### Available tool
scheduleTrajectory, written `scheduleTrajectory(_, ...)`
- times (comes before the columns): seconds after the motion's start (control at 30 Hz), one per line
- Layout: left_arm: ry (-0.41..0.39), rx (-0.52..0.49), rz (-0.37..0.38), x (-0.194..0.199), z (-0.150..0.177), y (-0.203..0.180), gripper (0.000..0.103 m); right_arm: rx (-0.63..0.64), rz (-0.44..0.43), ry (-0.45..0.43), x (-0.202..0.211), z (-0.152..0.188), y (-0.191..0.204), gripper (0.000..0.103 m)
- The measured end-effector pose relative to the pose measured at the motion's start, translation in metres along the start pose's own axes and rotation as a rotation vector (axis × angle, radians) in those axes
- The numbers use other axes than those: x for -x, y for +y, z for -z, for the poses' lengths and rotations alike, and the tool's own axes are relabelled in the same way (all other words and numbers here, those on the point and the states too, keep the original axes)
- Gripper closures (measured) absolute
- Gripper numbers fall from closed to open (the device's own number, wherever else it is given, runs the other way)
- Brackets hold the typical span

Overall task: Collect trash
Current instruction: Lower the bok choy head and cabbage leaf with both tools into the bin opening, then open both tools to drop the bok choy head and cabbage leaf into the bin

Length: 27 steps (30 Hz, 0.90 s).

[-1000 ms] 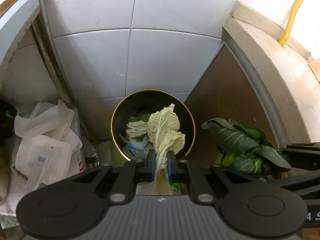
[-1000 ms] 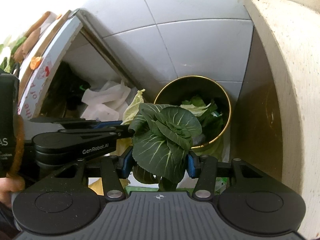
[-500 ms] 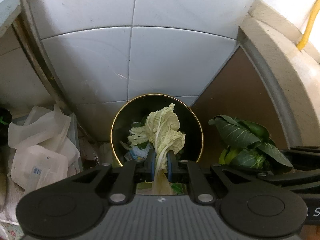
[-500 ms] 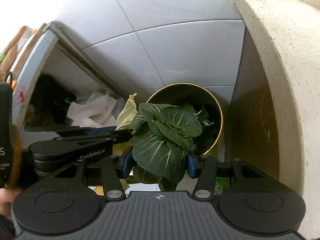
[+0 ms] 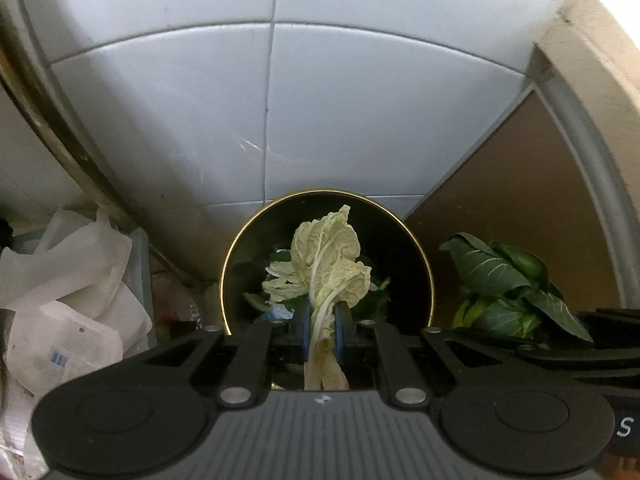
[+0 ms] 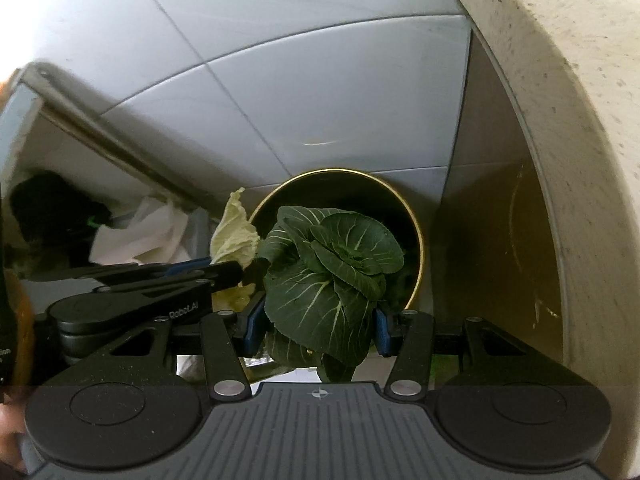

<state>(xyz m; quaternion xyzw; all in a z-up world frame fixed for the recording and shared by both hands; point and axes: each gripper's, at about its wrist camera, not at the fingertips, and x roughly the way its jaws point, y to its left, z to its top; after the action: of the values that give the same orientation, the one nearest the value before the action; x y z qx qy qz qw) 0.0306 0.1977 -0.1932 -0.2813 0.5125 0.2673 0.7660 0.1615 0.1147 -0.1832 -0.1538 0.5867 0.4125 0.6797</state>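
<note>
Bin (image 5: pixel 326 196) nearer; cabbage leaf (image 5: pixel 326 268) still gripped

Legible markings: "RoboLAI", partly cut, in white on the black arm of the left gripper (image 6: pixel 236 270), seen from the right wrist view; a lone white "S" on the right gripper (image 5: pixel 625 426) body at the left view's edge. Blue print on the white packet (image 5: pixel 60 354): unreadable.

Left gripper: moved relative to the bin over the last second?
Yes. The left gripper, shut on the cabbage leaf, has backed off or risen: the gold-rimmed bin looks smaller and lower in the left wrist view.
</note>
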Motion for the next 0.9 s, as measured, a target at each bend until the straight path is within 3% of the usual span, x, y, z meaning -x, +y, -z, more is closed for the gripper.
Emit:
scheduleTrajectory(0.53,0.059,0.031,-0.040,-0.041,-0.018,-0.001,0.096,-0.030,0.075,0.065,-0.045,-0.024,-0.007,0.044)
scheduleTrajectory(0.9,0.083,0.041,-0.058,-0.056,-0.022,-0.001,0.078,-0.033,0.119,0.075,-0.060,-0.031,-0.014,0.040)
